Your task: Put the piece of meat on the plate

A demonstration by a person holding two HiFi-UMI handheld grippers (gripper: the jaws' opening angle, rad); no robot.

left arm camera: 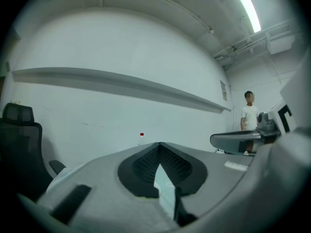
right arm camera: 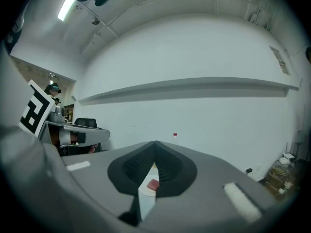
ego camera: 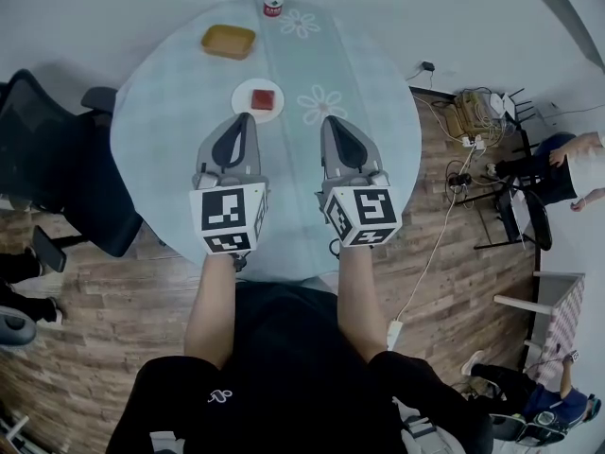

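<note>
Already on the plate (ego camera: pixel 240 99): piece of meat (ego camera: pixel 263 99), mid-counter (ego camera: pixel 161 135). Left gripper (ego camera: pixel 244 118) and right gripper (ego camera: pixel 331 120): jaws together, empty, near the plate. I judged the placing done, nothing left

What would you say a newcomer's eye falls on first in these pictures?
The left gripper and right gripper, side by side and shut on nothing, dominate the near half of the round table. Just beyond their tips a red piece of meat lies on a small white plate, with a yellow dish farther back to the left.
</note>
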